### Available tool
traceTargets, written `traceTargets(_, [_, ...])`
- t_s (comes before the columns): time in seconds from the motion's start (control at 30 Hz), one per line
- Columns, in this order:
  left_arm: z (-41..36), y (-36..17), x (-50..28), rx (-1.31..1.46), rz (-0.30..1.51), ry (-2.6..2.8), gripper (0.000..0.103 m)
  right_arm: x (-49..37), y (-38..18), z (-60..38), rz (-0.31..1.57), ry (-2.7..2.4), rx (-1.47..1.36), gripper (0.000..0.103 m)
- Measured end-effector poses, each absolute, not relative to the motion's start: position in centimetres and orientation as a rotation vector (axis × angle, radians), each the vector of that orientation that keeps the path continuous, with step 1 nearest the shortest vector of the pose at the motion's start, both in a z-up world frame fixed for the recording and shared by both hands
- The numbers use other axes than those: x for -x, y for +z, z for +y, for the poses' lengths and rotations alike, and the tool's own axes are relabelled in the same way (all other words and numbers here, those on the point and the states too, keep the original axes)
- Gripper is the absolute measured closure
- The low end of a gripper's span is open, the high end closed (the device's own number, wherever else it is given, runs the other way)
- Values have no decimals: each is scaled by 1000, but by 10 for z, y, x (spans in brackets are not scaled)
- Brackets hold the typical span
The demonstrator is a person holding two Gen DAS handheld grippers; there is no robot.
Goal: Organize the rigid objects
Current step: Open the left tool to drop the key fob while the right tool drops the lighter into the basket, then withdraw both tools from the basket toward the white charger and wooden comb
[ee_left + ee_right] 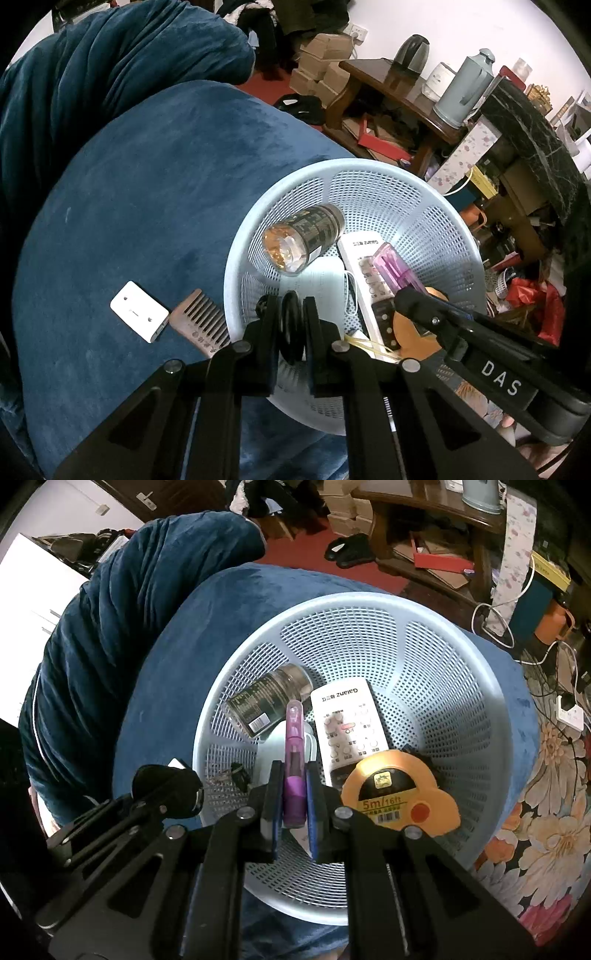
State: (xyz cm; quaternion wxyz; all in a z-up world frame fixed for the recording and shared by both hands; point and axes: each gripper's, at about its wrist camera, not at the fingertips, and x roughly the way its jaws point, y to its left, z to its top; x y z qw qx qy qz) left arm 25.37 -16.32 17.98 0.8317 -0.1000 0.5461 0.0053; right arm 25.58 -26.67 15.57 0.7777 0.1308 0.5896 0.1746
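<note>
A purple case [294, 771] is clamped between the right gripper [294, 805] jaws, its long axis pointing ahead over the basket [461, 686]. A black ring [291, 332] is pinched by the left gripper [291, 339] above the near rim. A comb [203, 317] lies outside, left.

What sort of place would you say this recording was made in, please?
Most likely a cluttered living room at home: a blue upholstered seat, a wooden side table holding a kettle and thermos, and a floral rug.
</note>
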Motion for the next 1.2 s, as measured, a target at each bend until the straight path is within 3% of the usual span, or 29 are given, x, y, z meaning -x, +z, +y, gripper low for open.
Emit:
traceTargets(0.17, [-164, 177, -254, 211, 1167, 10, 93, -257, 151, -267, 1293, 370, -278, 91])
traceTargets(0.23, [-164, 177, -255, 208, 1168, 12, 88, -258, 151, -267, 1299, 365, -280, 91])
traceTargets(0.3, [-164, 177, -254, 211, 1163, 15, 50, -258, 150, -269, 1304, 352, -287, 91])
traceTargets(0.37, [-163, 177, -254, 225, 1159, 13, 29, -259, 150, -271, 1303, 342, -291, 91])
traceTargets(0.5, [-158, 175, -256, 227, 1166, 56, 5, -260, 153, -278, 1293, 310, -296, 86])
traceTargets(0.53, [-156, 174, -255, 227, 1166, 67, 3, -261, 154, -280, 1287, 298, -300, 83])
traceTargets(0.57, [-154, 174, -255, 227, 1165, 80, 2, -261, 154, -282, 1282, 287, -302, 73])
traceTargets(0.6, [-151, 174, -254, 231, 1164, 94, 1, -261, 155, -285, 1273, 272, -307, 55])
traceTargets(0.63, [-149, 175, -253, 233, 1162, 102, 1, -261, 156, -288, 1263, 255, -315, 46])
traceTargets(0.7, [-146, 175, -253, 230, 1159, 117, 1, -261, 158, -295, 1243, 249, -349, 12])
traceTargets(0.73, [-145, 175, -253, 228, 1159, 118, 1, -262, 159, -295, 1238, 247, -356, 8])
traceTargets(0.93, [-145, 175, -251, 210, 1163, 117, 1, -262, 161, -291, 1230, 227, -314, 0])
traceTargets(1.2, [-144, 174, -253, 202, 1168, 129, 1, -258, 163, -295, 1224, 202, -278, 0])
